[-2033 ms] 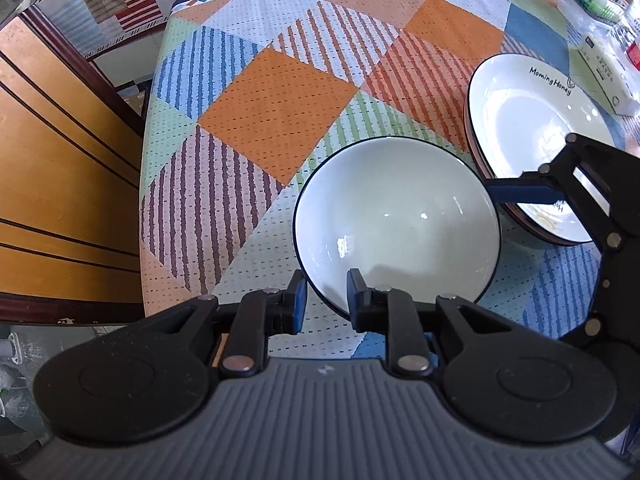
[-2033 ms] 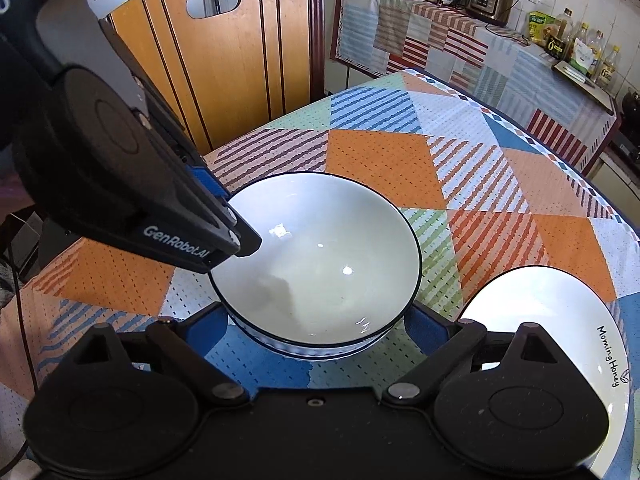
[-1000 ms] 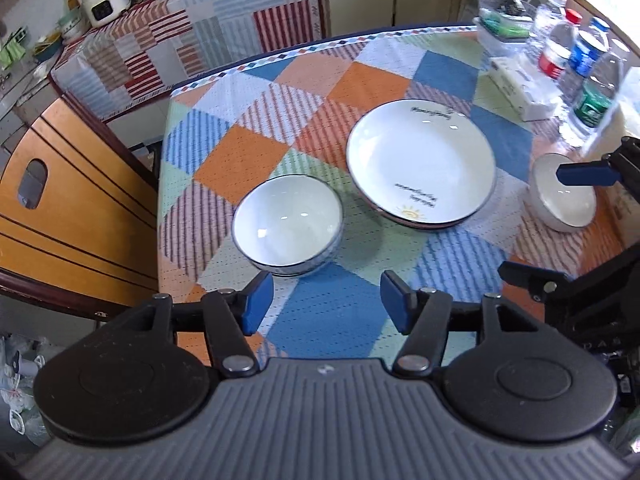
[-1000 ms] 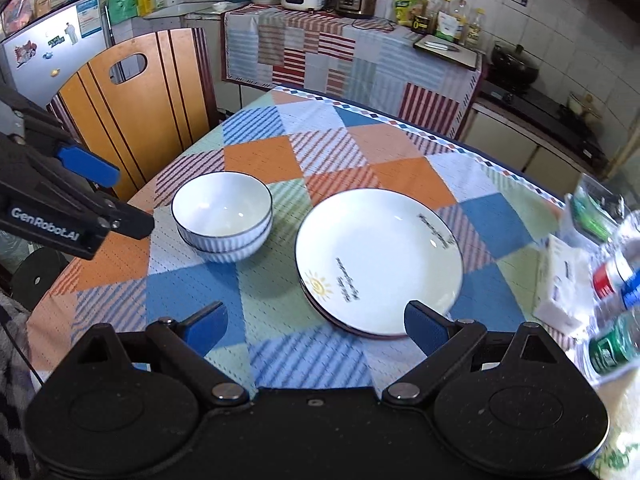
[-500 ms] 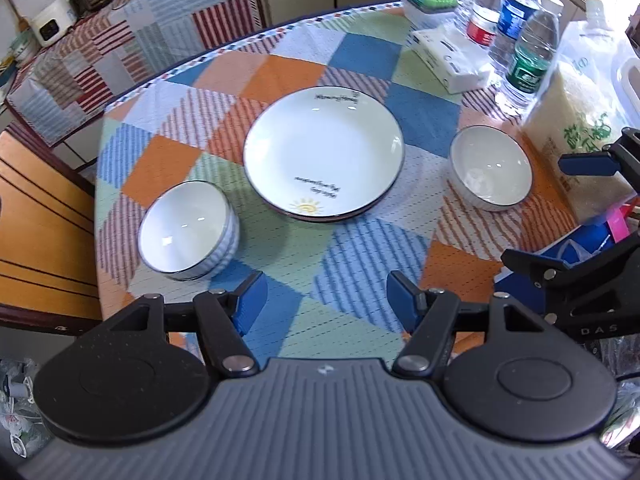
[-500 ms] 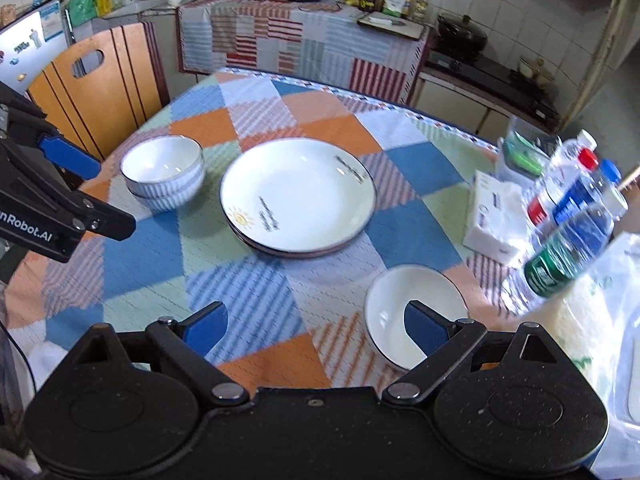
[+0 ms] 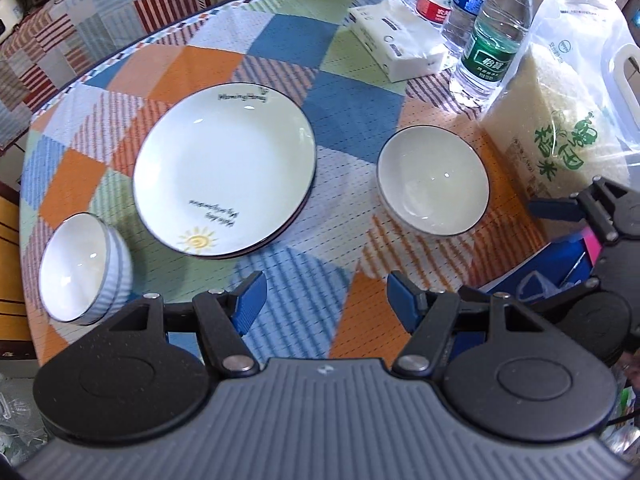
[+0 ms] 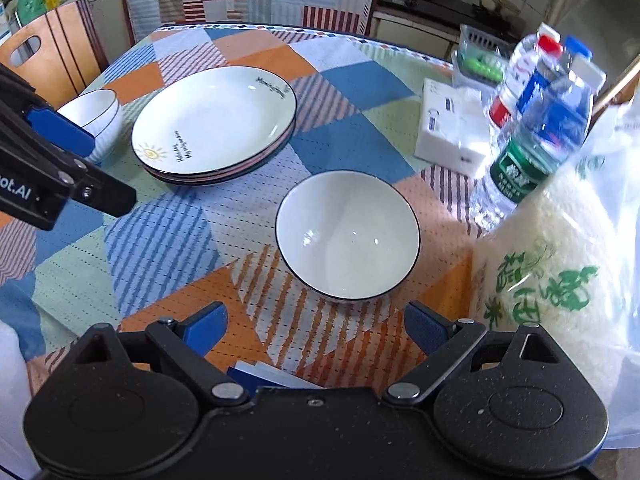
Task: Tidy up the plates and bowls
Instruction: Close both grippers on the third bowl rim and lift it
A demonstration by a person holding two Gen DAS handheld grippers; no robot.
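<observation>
A single white bowl [image 7: 433, 180] [image 8: 347, 235] with a dark rim stands on the patchwork tablecloth near the rice bag. A stack of white plates [image 7: 224, 168] [image 8: 214, 120] with a sun drawing lies at the table's middle. Stacked white bowls [image 7: 82, 267] [image 8: 94, 112] sit at the left edge. My left gripper [image 7: 323, 302] hangs open and empty above the cloth, short of the plates and the single bowl. My right gripper [image 8: 316, 330] is open and empty, just in front of the single bowl's near rim. In the left wrist view the right gripper shows at the right edge.
A bag of rice [image 7: 556, 128] [image 8: 552, 276] stands right of the single bowl. Water bottles [image 7: 490, 40] [image 8: 536, 128] and a tissue pack [image 7: 398, 46] [image 8: 452, 126] sit behind it. A wooden chair [image 8: 52, 52] is at the far left. A blue packet [image 7: 560, 272] lies at the near table edge.
Both grippers swung right, away from the stacked bowls, and dropped lower. The single bowl and rice bag came into view and grew larger. Both grippers stay open and empty.
</observation>
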